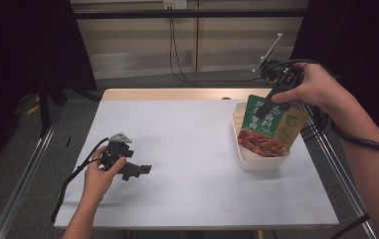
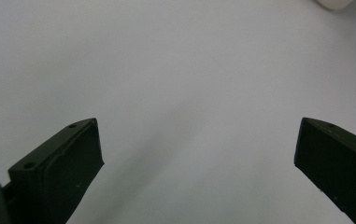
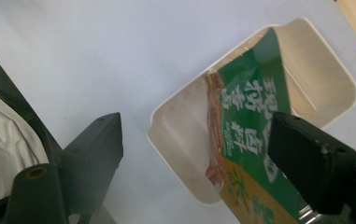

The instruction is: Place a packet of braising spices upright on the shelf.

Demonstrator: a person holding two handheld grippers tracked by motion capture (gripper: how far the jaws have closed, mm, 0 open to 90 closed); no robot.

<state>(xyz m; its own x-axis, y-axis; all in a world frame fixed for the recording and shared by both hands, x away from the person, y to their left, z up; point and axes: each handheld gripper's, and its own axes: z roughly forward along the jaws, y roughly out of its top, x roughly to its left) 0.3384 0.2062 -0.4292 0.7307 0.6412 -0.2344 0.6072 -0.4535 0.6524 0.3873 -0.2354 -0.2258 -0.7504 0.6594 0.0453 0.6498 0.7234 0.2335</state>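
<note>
A green and orange food packet (image 1: 269, 127) with a picture of braised meat stands tilted in a cream plastic basket (image 1: 256, 162) at the table's right side. My right gripper (image 1: 269, 107) hovers at the packet's top edge. In the right gripper view the jaws (image 3: 196, 128) stand wide apart, with the packet (image 3: 250, 121) running under the right-hand jaw and the basket (image 3: 175, 140) below; nothing is pinched between the pads. My left gripper (image 1: 140, 172) rests low at the table's front left. In its own view it is open (image 2: 199, 135) over the bare white surface.
The white table top (image 1: 187, 144) has a wooden strip along its far edge (image 1: 177, 93). Metal frame rails run beside the table on both sides. Cables hang on the back wall and one trails from each gripper.
</note>
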